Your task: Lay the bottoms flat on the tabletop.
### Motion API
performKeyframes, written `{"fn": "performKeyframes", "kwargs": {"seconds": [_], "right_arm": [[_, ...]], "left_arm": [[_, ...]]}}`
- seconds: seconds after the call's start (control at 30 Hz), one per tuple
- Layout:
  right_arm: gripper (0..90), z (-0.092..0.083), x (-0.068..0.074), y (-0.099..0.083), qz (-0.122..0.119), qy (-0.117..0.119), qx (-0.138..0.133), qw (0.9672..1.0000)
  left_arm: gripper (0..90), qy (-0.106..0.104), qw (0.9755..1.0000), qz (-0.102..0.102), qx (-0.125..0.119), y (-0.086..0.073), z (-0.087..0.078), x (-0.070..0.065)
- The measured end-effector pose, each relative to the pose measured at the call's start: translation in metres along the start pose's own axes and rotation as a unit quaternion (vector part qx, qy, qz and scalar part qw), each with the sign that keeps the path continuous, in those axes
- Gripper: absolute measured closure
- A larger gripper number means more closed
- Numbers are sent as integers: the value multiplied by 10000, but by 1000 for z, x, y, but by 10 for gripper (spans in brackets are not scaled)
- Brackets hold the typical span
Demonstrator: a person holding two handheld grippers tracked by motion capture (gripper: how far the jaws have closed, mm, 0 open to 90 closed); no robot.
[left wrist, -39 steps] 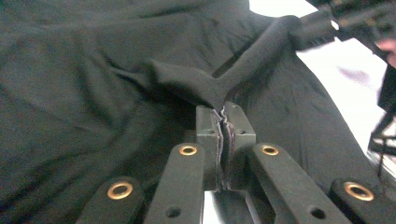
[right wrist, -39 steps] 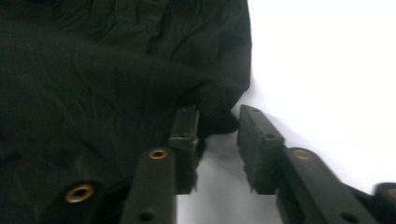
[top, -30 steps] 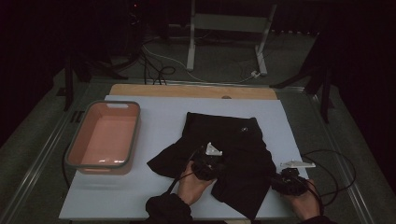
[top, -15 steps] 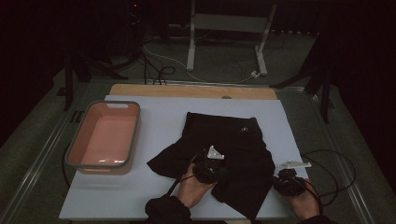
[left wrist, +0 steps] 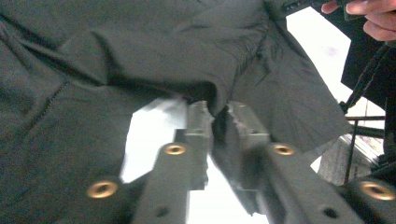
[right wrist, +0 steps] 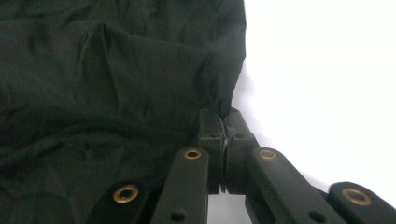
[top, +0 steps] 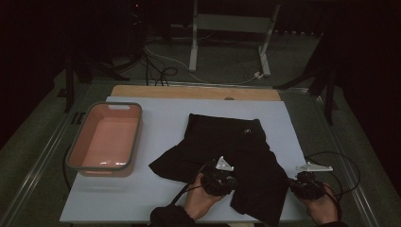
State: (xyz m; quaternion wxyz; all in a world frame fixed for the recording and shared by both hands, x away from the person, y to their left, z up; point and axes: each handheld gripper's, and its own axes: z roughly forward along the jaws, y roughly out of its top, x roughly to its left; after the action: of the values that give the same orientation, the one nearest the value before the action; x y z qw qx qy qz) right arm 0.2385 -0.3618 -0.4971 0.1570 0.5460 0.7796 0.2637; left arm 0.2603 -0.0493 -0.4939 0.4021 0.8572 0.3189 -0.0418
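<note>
Black garment (top: pixel 236 151) spread over the right half of the white surface (top: pixel 161 118), waistband end toward the far edge, crumpled lower part reaching the near edge. Salmon-coloured tub (top: pixel 105 138) with a grey rim standing well apart from it, by the left edge.

Left claw (top: pixel 226 176) held in a hand (top: pixel 201 201) at the near edge, resting on the near part of the garment. Seen in the left gripper view: left claw (left wrist: pixel 220 109) with jaws parted by a narrow gap after just easing open, a fold of dark cloth (left wrist: pixel 140 56) hanging down into that gap; whether the pads still press on it cannot be told. White surface showing through beneath the lifted cloth.

Right claw (top: pixel 294 183) held in the other hand (top: pixel 324 208) near the near right corner, at the garment's right hem. Seen in the right gripper view: right claw (right wrist: pixel 223 114) shut tight, the jaws pressed together on a thin edge of the garment (right wrist: pixel 116 84), with bare white surface (right wrist: pixel 327 70) just beside the hem.
</note>
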Motion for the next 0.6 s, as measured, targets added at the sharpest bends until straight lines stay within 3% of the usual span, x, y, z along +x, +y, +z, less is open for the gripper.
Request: {"fn": "performKeyframes", "kwargs": {"seconds": [0.1,0.33,0.5,0.6], "right_arm": [[849,1,-1,-1,59,27,-29,10000],[633,3,-2,1,291,127,-232,9992],[533,5,-4,3,421,183,-560,9974],[512,7,-5,2,375,175,-678,9968]], "left_arm": [[658,-63,10000,-24,5,-5,3,-2],[487,-103,9998,52,136,-9,19,-10],[470,10,9997,99,224,-8,29,-11],[492,13,9997,99,227,-7,31,-11]]}}
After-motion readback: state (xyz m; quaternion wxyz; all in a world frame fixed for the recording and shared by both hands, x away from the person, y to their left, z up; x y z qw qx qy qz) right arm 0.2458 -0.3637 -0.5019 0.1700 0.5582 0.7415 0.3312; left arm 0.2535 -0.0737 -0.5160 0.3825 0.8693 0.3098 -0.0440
